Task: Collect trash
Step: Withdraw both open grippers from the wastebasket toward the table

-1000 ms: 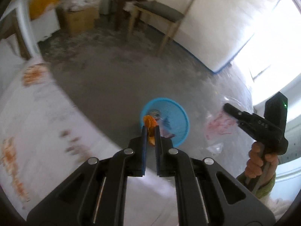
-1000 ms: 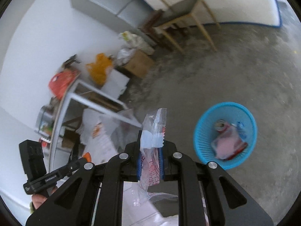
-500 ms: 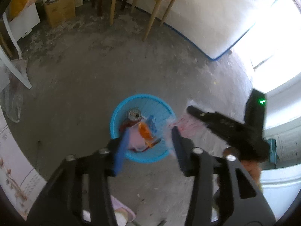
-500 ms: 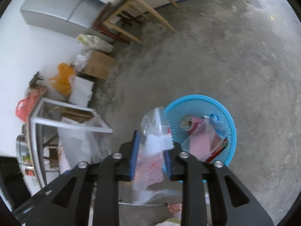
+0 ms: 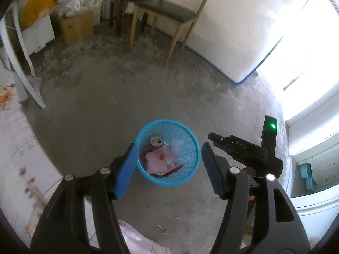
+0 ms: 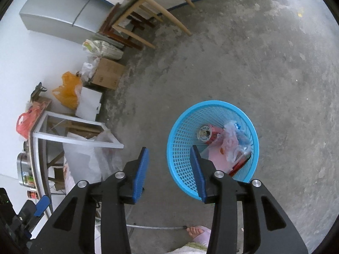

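Observation:
A round blue mesh basket [image 5: 190,139] [image 6: 182,139] stands on the concrete floor. Inside lie a red can [image 5: 156,141] [image 6: 206,134], a clear plastic wrapper with red print [image 5: 175,151] [image 6: 232,146], a pink sheet and a small orange scrap [image 5: 162,156]. My left gripper [image 5: 168,163] hangs above the basket, its jaws opening with nothing between them. My right gripper [image 6: 169,163] hovers over the basket's left rim, its jaws opening too and nothing in them. In the left wrist view the right gripper [image 5: 243,148] shows as a black tool at the right.
A wooden chair [image 5: 169,12] and dark stool [image 5: 125,2] stand by the far wall, with a cardboard box [image 5: 76,27] and an orange bag [image 5: 36,8] to the left. A white frame [image 6: 70,133], a clear bag and a person's foot [image 6: 197,232] are near me.
Both grippers went from shut to open. The orange scrap left the left gripper and the clear wrapper left the right one; both now lie in the basket. The right gripper dropped toward the basket.

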The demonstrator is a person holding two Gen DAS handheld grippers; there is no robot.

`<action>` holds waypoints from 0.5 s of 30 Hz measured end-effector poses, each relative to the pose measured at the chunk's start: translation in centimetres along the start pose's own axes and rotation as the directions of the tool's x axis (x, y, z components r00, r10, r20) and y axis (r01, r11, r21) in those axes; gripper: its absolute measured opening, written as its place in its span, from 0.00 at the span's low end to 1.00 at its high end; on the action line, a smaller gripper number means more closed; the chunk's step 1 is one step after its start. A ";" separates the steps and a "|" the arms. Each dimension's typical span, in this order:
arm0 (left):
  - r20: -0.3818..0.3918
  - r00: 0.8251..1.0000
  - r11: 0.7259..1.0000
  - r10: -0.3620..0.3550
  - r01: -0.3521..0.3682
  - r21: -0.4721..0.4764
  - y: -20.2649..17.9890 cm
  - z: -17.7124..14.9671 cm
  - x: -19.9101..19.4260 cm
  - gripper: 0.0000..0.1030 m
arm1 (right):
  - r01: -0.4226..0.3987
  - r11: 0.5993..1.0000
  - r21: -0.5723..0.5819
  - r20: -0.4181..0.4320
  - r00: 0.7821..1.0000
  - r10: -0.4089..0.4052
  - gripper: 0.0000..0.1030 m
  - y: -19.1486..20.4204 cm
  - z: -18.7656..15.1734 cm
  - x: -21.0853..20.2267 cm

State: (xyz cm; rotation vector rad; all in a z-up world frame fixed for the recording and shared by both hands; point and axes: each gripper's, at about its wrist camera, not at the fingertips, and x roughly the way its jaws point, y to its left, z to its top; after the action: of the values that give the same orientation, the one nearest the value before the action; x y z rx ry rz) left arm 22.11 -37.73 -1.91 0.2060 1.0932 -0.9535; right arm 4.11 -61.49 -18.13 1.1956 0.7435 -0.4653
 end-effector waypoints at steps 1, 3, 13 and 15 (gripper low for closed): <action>0.021 1.000 1.000 0.007 -0.007 -0.003 0.3 -0.2 -0.9 0.63 | -0.009 1.000 -0.008 0.004 1.000 0.009 0.42 0.2 -0.2 -0.6; 0.064 0.998 1.000 0.020 -0.019 -0.012 0.6 -1.5 -3.3 0.65 | -0.021 1.000 -0.023 0.013 1.000 0.021 0.48 0.7 -0.9 -1.9; 0.186 0.972 0.989 0.146 -0.147 -0.010 3.8 -10.9 -14.4 0.72 | -0.128 0.986 -0.107 -0.030 0.992 0.126 0.59 4.7 -5.1 -6.8; 0.205 0.963 0.984 0.177 -0.174 -0.036 5.1 -12.9 -16.1 0.72 | -0.165 0.979 -0.121 -0.049 0.986 0.160 0.59 5.9 -6.4 -7.4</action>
State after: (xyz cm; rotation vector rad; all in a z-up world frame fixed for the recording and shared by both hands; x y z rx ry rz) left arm 15.38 -18.35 3.62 0.1815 0.8755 -0.7869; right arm 1.34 -54.00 -9.94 1.1404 0.6915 -0.2571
